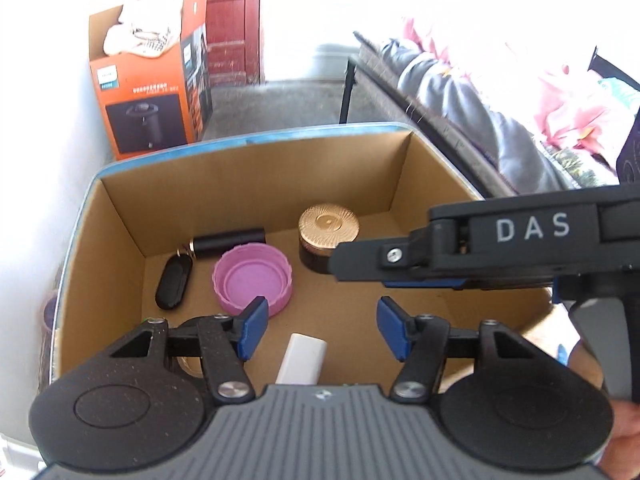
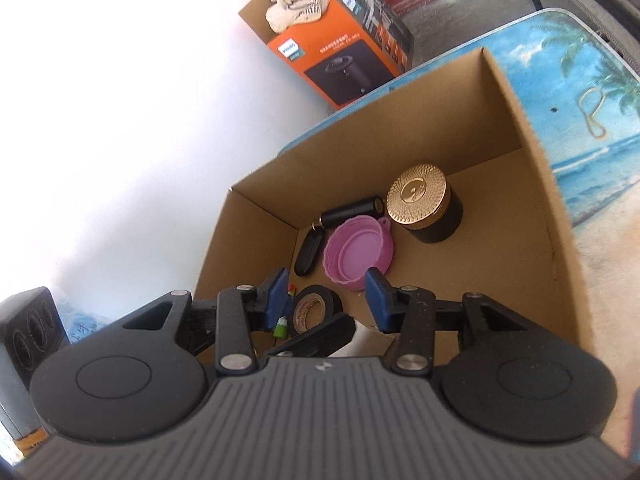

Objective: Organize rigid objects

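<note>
Plain corrugated box (image 1: 256,184) sits on a bench (image 2: 592,92) with a glossy beach print. Inside: ribbed pink lid (image 1: 253,277) mid-floor, jar (image 1: 326,236) with an embossed gold cap toward the far wall, smooth white block (image 1: 302,358) by the near wall. Left gripper (image 1: 319,328) spread, empty; right gripper (image 2: 327,300) too, marked "DAS".

Matt brown cardboard box (image 1: 248,184) holds a smooth pink plastic lid (image 1: 252,276), a glossy black jar with ribbed golden metallic cap (image 2: 416,194), and glossy black tape (image 2: 316,308).
</note>
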